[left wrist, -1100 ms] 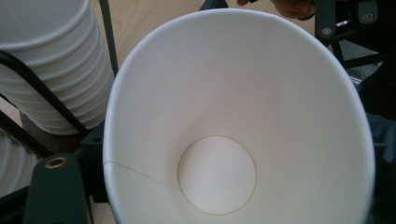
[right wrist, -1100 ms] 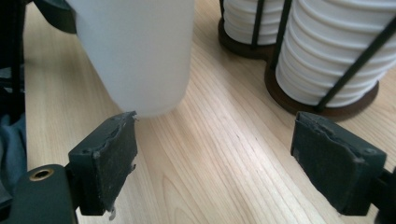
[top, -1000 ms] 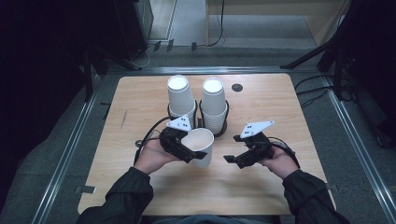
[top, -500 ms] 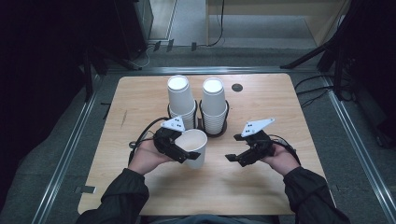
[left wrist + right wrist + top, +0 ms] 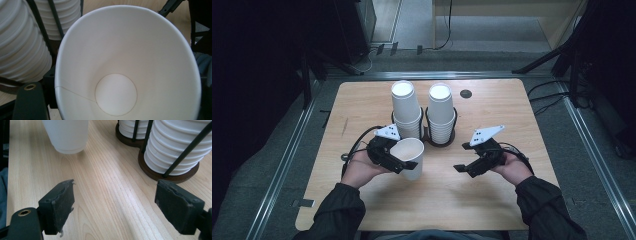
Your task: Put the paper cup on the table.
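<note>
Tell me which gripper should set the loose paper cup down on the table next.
Left. The left gripper is already shut on the paper cup, mouth up, beside the two stacks. The right gripper is open and holds nothing.

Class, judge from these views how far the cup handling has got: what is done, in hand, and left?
Done: one paper cup is free of the two stacks. In hand: the left gripper grips its rim, upright. Left: setting it on the table; the right gripper waits open.
</note>
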`<state>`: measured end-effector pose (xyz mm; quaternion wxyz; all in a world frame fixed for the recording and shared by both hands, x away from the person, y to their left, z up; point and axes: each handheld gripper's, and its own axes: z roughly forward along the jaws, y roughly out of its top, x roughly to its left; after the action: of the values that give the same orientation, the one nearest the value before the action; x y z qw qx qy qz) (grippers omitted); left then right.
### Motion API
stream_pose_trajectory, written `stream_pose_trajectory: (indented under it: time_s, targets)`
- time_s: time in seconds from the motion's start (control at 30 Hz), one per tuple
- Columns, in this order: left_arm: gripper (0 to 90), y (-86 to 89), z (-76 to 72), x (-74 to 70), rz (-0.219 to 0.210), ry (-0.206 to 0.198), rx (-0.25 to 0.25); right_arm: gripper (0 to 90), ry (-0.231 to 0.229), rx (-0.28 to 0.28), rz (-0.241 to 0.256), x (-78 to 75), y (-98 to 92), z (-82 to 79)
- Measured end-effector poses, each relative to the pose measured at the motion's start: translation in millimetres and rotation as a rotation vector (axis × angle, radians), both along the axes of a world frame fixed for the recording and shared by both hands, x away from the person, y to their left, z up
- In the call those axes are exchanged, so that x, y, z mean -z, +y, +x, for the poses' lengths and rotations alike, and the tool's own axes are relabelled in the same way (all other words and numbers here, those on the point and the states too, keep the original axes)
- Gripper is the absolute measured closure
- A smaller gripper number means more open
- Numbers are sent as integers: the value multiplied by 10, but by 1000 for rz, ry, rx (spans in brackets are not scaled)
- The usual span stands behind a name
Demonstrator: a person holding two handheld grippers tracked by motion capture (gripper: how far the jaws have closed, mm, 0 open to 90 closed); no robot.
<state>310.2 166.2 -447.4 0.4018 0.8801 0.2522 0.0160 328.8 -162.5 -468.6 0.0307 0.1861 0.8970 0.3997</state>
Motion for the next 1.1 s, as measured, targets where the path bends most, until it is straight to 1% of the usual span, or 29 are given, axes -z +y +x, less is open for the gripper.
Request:
stream_pose_trajectory:
  time_s: [0.07, 0.23, 0.3, 0.37, 0.43, 0.5, 0.63, 0.77, 0.8, 0.83, 0.93, 0.97, 1.1]
  targets:
    - [179, 32, -13, -9, -1, -4, -9, 160, -7, -2, -5, 3, 6, 8]
    - [179, 160, -35, -26, -4, -11, -50, 161, 6, 1, -3, 7, 5, 61]
    - [179, 212, -41, -24, -10, -5, -64, 161, 11, 4, -3, 10, 3, 86]
    - [179, 258, -37, -24, -13, -1, -71, 161, 15, 8, -10, 9, 6, 94]
    - [179, 289, -34, -29, -6, -7, -78, 161, 13, 2, -16, 14, 10, 107]
    - [179, 322, -23, -29, -5, -8, -88, 161, 22, 1, -7, 23, 14, 128]
    - [179, 401, 4, -21, -6, -13, -103, 164, 25, 16, -5, 33, 19, 156]
    - [179, 484, 47, -13, 7, -19, -121, 165, 25, 20, -8, 45, 15, 163]
    - [179, 504, 52, -14, 17, -27, -126, 164, 29, 19, -5, 51, 12, 167]
    - [179, 526, 58, -13, 16, -26, -127, 164, 38, 25, -9, 54, 8, 163]
    - [179, 597, 91, -16, 6, -22, -143, 165, 44, 30, -2, 73, -7, 150]
    - [179, 625, 107, -16, 12, -25, -149, 164, 42, 31, -4, 79, -13, 147]
    - [179, 753, 182, -6, 5, -15, -180, 164, 46, 45, -13, 115, -30, 157]
